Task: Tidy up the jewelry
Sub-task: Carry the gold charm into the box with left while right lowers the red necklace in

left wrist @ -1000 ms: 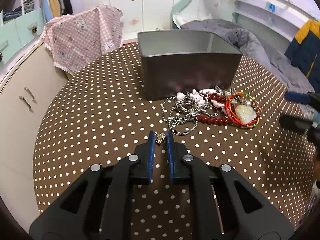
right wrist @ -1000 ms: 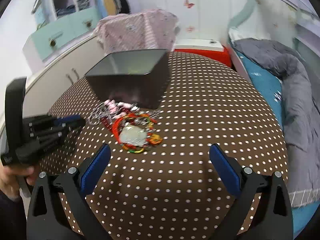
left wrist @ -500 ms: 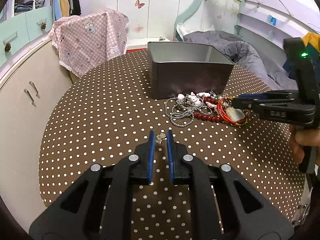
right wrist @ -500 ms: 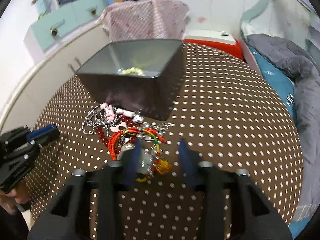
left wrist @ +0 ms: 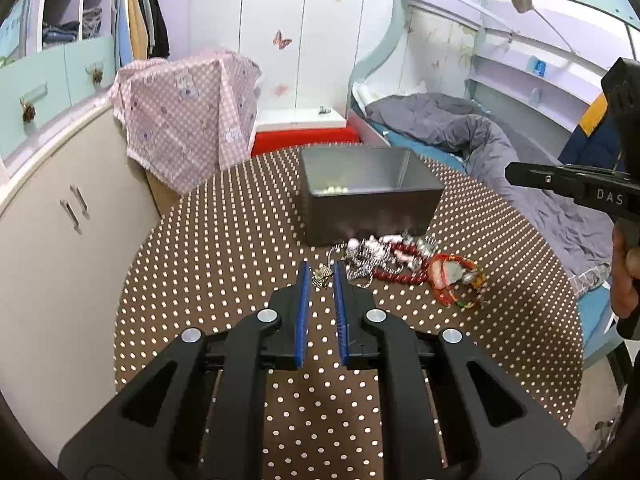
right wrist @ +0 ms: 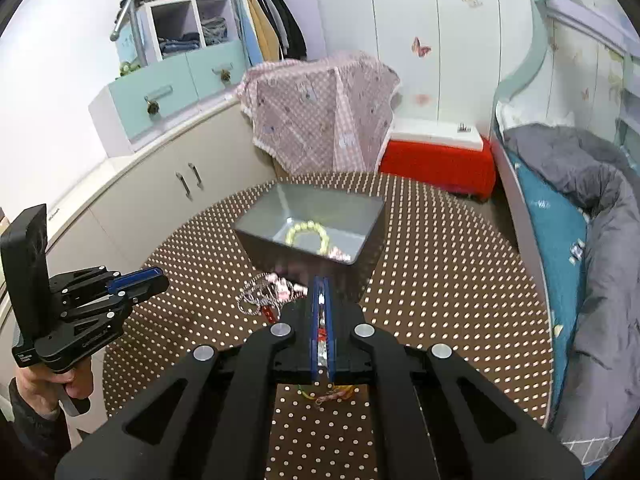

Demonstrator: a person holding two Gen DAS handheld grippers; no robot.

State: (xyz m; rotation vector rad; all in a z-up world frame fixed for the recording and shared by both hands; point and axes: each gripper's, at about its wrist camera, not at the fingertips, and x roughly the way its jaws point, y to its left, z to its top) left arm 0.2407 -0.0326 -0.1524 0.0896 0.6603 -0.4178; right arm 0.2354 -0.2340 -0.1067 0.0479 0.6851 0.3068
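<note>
A grey metal box [left wrist: 370, 194] stands on the round brown dotted table [left wrist: 224, 264]; in the right wrist view the box [right wrist: 304, 236] holds a pale yellow bead bracelet [right wrist: 308, 236]. A jewelry pile [left wrist: 392, 260] lies in front of it, with silver chains, red beads and a red cord bracelet [left wrist: 454, 276]. My left gripper [left wrist: 319, 276] is shut on a small metal charm [left wrist: 320, 274], held above the table. My right gripper [right wrist: 320, 304] is shut on the red cord bracelet with a pale stone [right wrist: 320, 328], lifted above the table.
A pink checked cloth [left wrist: 188, 112] hangs over something behind the table. Cream cabinets [left wrist: 60, 240] stand on the left. A bed with a grey quilt [left wrist: 480, 140] lies on the right. A red and white box [right wrist: 436, 156] sits on the floor beyond.
My right gripper went down over the red cord bracelet, closed on it and rose. My left gripper lifted with the charm still between its fingers.
</note>
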